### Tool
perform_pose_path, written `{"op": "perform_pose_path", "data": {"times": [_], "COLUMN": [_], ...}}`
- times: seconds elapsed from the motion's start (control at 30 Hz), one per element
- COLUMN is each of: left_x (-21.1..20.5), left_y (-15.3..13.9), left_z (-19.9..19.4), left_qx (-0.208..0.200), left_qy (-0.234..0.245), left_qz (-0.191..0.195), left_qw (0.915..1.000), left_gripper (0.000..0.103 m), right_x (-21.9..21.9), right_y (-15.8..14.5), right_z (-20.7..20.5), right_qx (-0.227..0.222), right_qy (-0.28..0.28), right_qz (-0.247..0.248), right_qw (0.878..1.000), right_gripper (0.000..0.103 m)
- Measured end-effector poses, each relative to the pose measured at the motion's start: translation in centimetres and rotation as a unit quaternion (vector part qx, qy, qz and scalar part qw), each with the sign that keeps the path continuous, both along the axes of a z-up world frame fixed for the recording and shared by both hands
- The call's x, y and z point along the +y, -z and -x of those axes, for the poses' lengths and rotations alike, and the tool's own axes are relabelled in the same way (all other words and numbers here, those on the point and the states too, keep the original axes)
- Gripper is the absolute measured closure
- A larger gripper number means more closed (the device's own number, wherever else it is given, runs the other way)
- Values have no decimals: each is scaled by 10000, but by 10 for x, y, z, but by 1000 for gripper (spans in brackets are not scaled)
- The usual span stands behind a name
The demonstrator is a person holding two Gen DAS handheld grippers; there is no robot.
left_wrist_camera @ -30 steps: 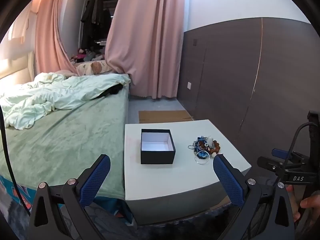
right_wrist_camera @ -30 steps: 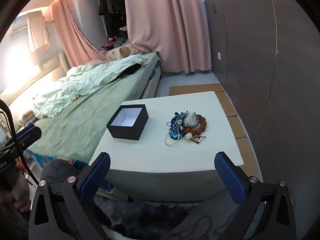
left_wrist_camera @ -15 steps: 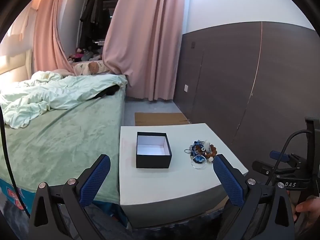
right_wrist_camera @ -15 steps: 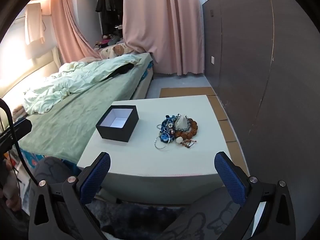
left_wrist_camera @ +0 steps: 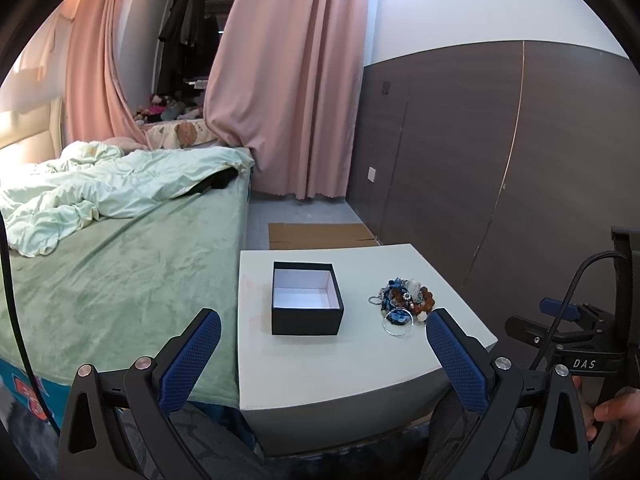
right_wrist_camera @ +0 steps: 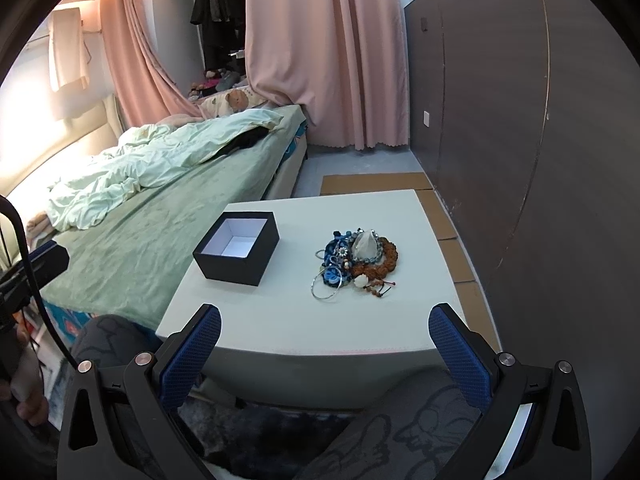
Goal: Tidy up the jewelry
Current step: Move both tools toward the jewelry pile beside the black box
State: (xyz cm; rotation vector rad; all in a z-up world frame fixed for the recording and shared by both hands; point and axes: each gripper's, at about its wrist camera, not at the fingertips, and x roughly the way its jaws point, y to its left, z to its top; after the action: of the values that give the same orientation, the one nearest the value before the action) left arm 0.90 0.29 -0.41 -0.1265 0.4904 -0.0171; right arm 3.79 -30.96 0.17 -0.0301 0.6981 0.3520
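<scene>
A black box (right_wrist_camera: 237,247) sits open on the left part of the white table (right_wrist_camera: 360,320), its lid nowhere in view and its white inside bare, ready to take things dropped in from above. The jewelry (right_wrist_camera: 354,258) lies in one tangled heap to the right of the box, near it but not touching, so each piece probably has to be picked out of the pile before it goes in.

The left gripper (left_wrist_camera: 322,354) and the right gripper (right_wrist_camera: 324,354) both hang short of the near table edge, jaws spread wide and empty. The right one faces the heap more squarely, which suggests it is placed for the first pick.

The heap is hard to read: brown beads, blue pieces, a silver ring and a clear lump overlap, and I cannot tell how many items there are or which are hooked together. The far inner corners of the box are hidden by its own wall in the left view.
</scene>
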Motion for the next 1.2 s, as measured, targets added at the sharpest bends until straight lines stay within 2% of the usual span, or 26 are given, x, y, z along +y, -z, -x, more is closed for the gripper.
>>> {"op": "perform_pose_path", "data": {"times": [0.2, 0.33, 1.03, 1.2], "left_x": [3, 1, -5, -5], "left_y": [-2, -4, -5, -8], "left_z": [2, 6, 10, 9], "left_qx": [9, -87, -79, -203], "left_qy": [-32, -124, 28, 55], "left_qz": [63, -66, -7, -32], "left_qw": [10000, 9999, 10000, 9998], "left_gripper": [1, 1, 0, 0], "right_x": [-1, -1, 7, 9], "right_y": [-1, -2, -1, -3], "right_z": [0, 1, 12, 13], "right_qx": [-14, -18, -133, -107], "right_qy": [-23, -60, -201, -158], "right_qz": [15, -46, 86, 114], "right_qw": [10000, 10000, 9997, 9998], "right_gripper": [0, 0, 0, 0]}}
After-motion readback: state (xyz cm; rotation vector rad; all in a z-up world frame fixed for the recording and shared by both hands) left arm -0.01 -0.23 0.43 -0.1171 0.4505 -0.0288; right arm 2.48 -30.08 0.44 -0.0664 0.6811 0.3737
